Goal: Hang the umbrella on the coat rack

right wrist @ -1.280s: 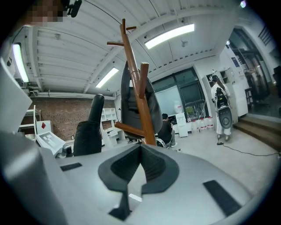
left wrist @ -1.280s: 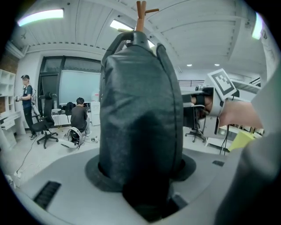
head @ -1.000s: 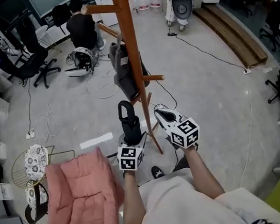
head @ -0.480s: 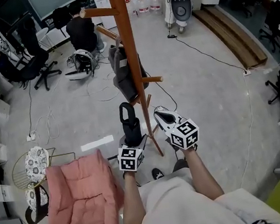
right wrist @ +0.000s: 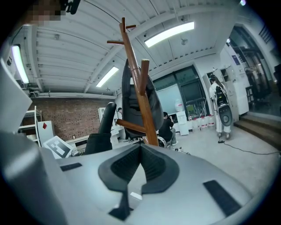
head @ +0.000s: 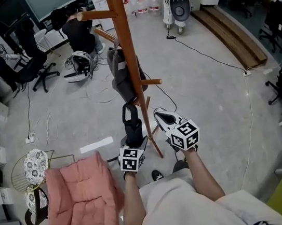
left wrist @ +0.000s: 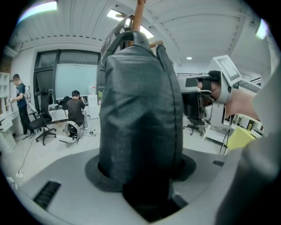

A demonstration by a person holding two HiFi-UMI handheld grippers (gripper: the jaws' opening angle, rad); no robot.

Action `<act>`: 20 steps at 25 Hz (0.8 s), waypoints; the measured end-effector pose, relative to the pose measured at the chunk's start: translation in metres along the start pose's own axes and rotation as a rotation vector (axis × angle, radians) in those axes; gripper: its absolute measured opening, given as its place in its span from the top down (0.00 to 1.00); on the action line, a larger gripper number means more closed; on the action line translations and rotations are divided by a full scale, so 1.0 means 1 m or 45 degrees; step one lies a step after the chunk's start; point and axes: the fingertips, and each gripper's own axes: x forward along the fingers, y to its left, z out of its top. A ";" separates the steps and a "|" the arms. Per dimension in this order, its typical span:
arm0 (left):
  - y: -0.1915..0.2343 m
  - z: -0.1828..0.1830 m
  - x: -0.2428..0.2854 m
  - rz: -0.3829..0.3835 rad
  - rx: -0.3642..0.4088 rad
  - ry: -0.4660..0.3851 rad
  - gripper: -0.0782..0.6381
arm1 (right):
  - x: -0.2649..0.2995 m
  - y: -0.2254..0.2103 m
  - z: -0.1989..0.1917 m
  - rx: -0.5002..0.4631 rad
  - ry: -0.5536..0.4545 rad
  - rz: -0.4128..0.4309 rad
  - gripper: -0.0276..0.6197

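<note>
**Three cameras: one overhead, one riding each claw.**
The head view looks steeply down to the floor [head: 206, 89]. The left claw [head: 134, 139] view is nearly filled by the close umbrella [left wrist: 140, 110]. The right claw [head: 159, 114] view faces roughly level at the coat rack [right wrist: 149, 121], which all three seem to share.

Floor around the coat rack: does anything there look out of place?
Loose cables trail over the floor left of the coat rack, and a black cable crosses it on the right. A white strip lies alone near the base. Nothing looks spilled.
</note>
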 end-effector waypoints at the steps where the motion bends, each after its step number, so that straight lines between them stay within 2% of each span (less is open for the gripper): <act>1: 0.000 0.000 0.000 -0.003 -0.004 0.002 0.54 | 0.001 0.001 0.000 0.001 -0.002 0.003 0.95; 20: 0.000 -0.009 0.012 -0.030 -0.030 0.042 0.54 | 0.003 -0.001 -0.001 0.000 0.006 0.004 0.95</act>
